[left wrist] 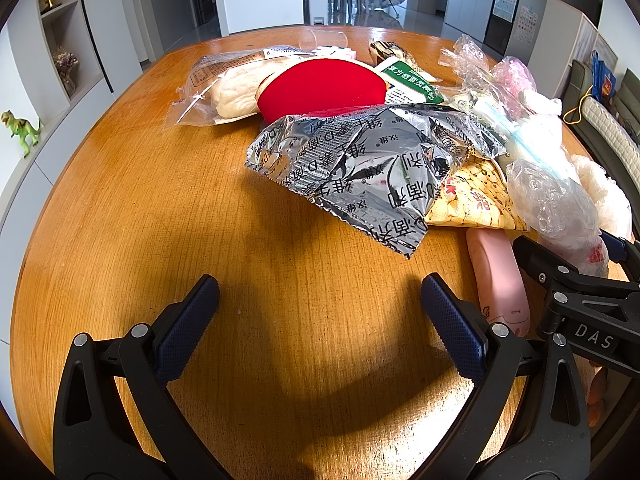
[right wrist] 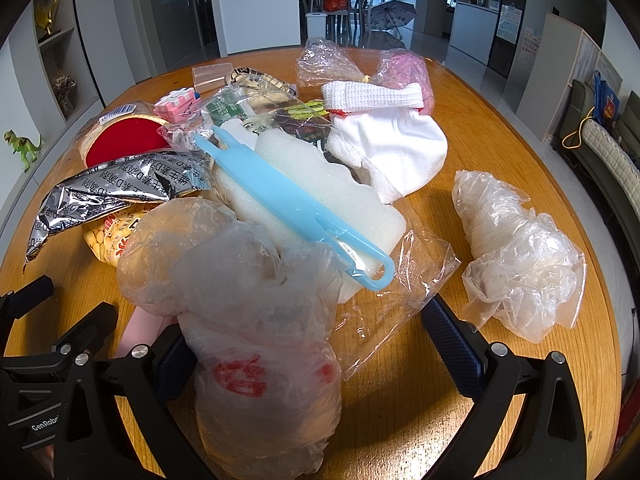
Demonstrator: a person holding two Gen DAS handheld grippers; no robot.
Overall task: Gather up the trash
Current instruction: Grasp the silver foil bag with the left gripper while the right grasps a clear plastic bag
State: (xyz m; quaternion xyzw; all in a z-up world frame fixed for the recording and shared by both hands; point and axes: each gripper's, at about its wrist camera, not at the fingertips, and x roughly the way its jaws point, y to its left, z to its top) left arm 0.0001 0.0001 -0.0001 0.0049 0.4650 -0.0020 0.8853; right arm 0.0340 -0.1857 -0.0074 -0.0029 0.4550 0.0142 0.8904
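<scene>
A heap of trash lies on the round wooden table. A crumpled silver foil wrapper sits just ahead of my left gripper, which is open over bare wood with nothing between its fingers. A yellow snack bag lies under the foil. My right gripper is open, and a translucent plastic bag with red print lies between its fingers, covering part of the left finger. Beyond it a blue plastic tool rests on a white sponge in clear wrap.
A red paddle, a clear bag of white filling and a pink case lie around the heap. A white cloth, a crumpled plastic bag and a pink cube sit further right. A sofa borders the table.
</scene>
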